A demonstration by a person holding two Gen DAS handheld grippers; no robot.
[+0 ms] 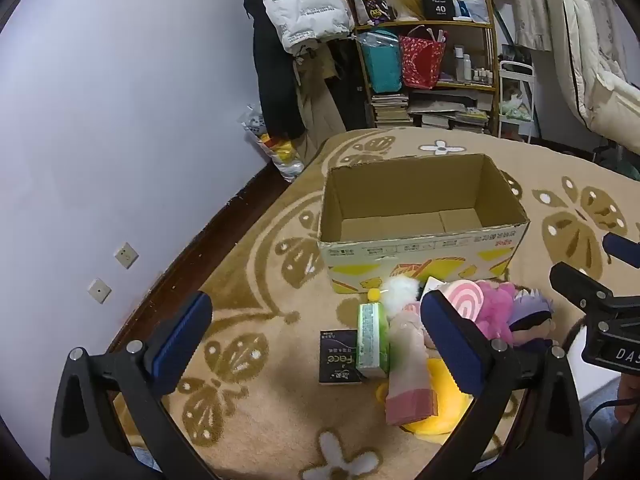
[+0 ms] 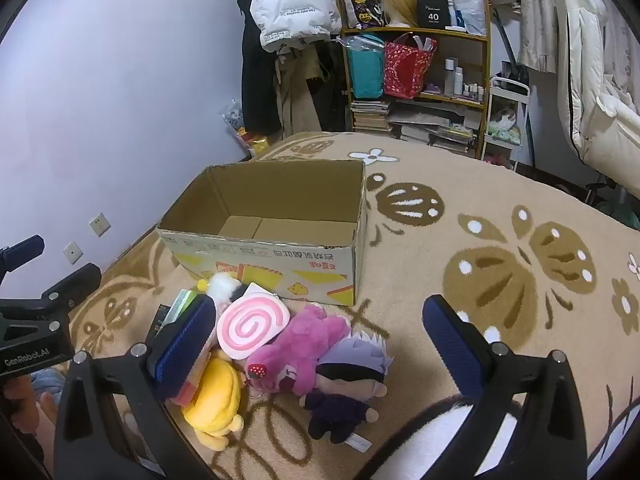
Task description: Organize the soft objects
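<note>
The open brown cardboard box [image 2: 276,216] stands empty on the beige flower-patterned carpet [image 2: 500,216], soft toys such as the pink plush bear [image 2: 304,352] heaped just near it for loading, while left gripper [image 1: 316,344] and right gripper [image 2: 320,344] hover with fingers fully spread, holding nothing.

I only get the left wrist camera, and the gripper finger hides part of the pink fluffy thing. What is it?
Observer: A pink plush toy with a red strawberry nose, lying against the swirl cushion.
Child: Does the purple-haired doll have a body?
Observer: Yes, the doll wears a dark outfit and lies on its back, touching the pink toy.
Child: Any soft thing I can't see at all?
Observer: A black-and-white furry thing at the bottom edge of the right wrist view.
</note>
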